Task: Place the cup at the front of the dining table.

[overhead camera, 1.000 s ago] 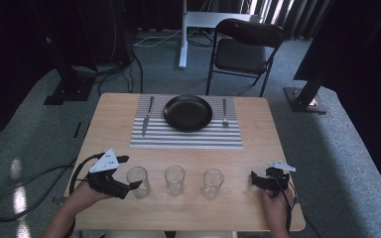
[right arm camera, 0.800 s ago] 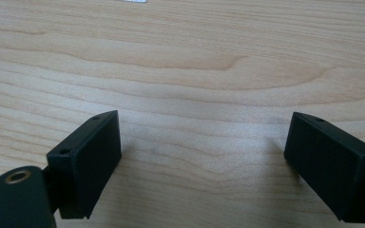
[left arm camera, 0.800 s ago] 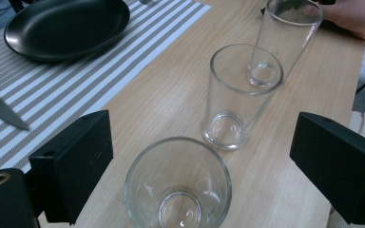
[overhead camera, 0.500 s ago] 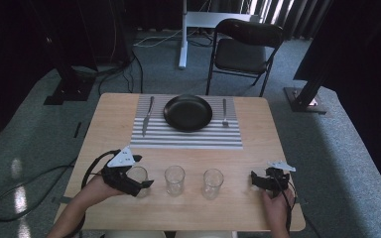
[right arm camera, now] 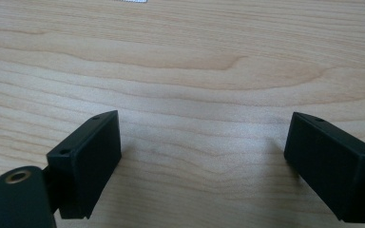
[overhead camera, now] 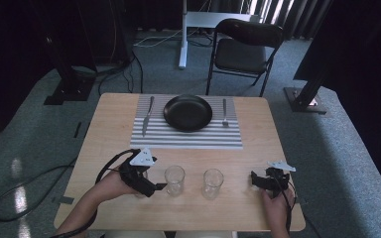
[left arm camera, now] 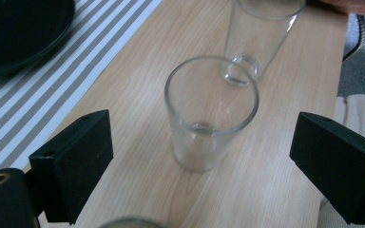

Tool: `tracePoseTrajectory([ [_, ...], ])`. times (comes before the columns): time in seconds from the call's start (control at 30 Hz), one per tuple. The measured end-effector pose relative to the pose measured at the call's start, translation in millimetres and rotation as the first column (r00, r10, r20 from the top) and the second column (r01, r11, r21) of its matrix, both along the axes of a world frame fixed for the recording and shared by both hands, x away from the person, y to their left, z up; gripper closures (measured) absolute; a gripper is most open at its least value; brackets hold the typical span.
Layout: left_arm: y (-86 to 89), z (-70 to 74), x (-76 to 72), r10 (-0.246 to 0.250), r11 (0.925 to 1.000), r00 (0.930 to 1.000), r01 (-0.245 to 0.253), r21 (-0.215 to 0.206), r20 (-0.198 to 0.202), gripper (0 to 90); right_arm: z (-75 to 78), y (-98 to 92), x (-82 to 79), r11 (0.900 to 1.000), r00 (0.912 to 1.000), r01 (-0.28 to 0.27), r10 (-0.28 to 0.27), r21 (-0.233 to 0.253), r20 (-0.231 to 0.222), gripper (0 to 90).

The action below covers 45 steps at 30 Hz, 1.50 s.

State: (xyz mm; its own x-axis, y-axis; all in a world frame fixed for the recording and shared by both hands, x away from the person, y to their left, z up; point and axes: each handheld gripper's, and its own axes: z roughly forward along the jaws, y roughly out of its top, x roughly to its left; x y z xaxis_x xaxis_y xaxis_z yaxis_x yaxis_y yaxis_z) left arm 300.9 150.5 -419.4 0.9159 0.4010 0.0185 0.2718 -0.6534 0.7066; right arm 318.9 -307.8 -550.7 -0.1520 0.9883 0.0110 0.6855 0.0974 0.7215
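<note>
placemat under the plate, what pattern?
Grey and white stripes on the placemat; clearest in the high view.

We count three glasses in the left gripper view: a centre glass (left arm camera: 211,114), a top glass (left arm camera: 261,38), a bottom-edge glass rim (left arm camera: 128,222); in the high view, one black plate (overhead camera: 187,112); one knife (overhead camera: 148,115); one fork (overhead camera: 224,113); one striped mat (overhead camera: 186,140); one table (overhead camera: 258,148); one chair (overhead camera: 245,47); two grippers, a left gripper (overhead camera: 155,186) and a right gripper (overhead camera: 254,179).

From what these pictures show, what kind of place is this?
Probably a studio or lab set up as a dining spot: a wooden table with a striped placemat, black plate and glasses, on grey carpet among dark curtains and equipment stands.
</note>
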Motion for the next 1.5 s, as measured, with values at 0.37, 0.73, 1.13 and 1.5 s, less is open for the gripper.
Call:
tracePoseTrajectory([
  [0.37, -25.8, -4.3, 6.8, -0.046, 0.9965, 0.9986, 0.047, 0.069, -0.028, 7.5, 0.0, 0.0, 0.0, 1.0, 1.0, 0.0, 0.0, 0.0, 0.0, 11.4],
  [0.73, -46.8, -11.0, 12.2, -0.053, 0.9862, 0.9972, 0.06, 0.154, -0.053, 7.5, 0.0, -0.1, 0.0, 1.0, 1.0, 0.0, 0.0, 0.0, 0.0, 11.5],
  [1.13, -61.6, -16.9, 20.9, -0.041, 0.9696, 0.9952, 0.061, 0.237, -0.089, 7.6, 0.0, 0.0, 0.0, 1.0, 1.0, 0.0, 0.0, 0.001, 0.0, 11.5],
  [1.5, -70.3, -23.6, 23.9, 0.011, 0.9532, 0.9934, 0.024, 0.301, -0.114, 16.6, 0.0, 0.0, 0.0, 1.0, 1.0, 0.0, 0.0, 0.001, 0.0, 11.5],
])
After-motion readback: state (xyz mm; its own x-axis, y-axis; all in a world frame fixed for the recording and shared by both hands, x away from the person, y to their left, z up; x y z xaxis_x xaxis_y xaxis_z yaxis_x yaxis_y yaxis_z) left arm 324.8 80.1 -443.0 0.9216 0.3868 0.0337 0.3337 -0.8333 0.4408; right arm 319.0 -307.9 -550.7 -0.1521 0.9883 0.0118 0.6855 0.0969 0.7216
